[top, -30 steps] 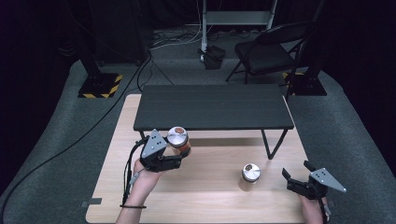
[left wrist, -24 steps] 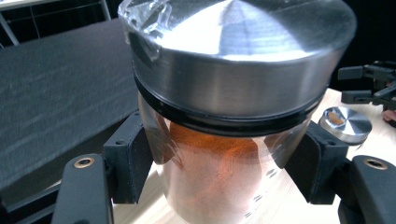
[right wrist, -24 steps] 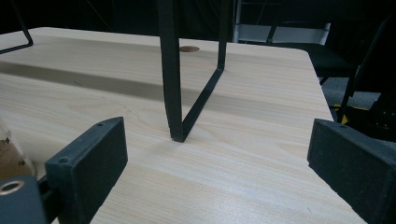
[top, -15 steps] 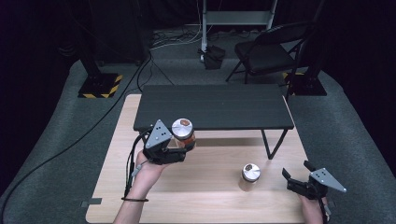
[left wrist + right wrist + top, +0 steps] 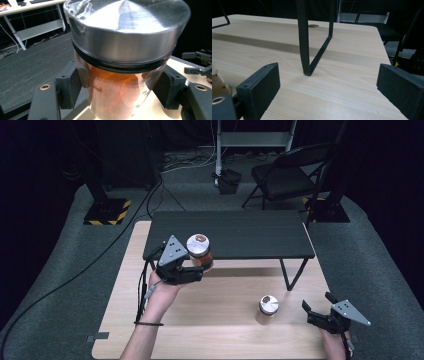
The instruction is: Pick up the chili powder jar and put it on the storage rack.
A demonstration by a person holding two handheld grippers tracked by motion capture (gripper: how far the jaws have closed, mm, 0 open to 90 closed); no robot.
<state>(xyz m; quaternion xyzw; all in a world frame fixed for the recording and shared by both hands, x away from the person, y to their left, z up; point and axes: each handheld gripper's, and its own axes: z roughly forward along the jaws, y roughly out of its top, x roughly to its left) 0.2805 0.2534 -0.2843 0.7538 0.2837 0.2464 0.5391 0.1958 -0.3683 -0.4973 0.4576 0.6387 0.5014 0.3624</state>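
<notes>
My left gripper (image 5: pixel 199 266) is shut on a glass jar (image 5: pixel 200 252) of orange powder with a silver lid, held in the air by the front left edge of the black raised shelf (image 5: pixel 235 232). In the left gripper view both pads (image 5: pixel 71 87) press on the glass sides of that jar (image 5: pixel 117 85). A second silver-lidded jar (image 5: pixel 268 307) stands on the wooden table (image 5: pixel 210 320), at front right. To its right my right gripper (image 5: pixel 316 304) rests low and open; between its wide jaws (image 5: pixel 329 87) there is bare wood.
The shelf's thin black leg (image 5: pixel 305 42) stands on the table just ahead of the right gripper. A sliver of the second jar (image 5: pixel 217 82) shows at that view's left edge. A folding chair (image 5: pixel 285 175) and cables lie on the floor beyond the table.
The left gripper has risen with the orange jar and shifted right and toward the shelf's front edge. The right gripper and the second jar have stayed put.
</notes>
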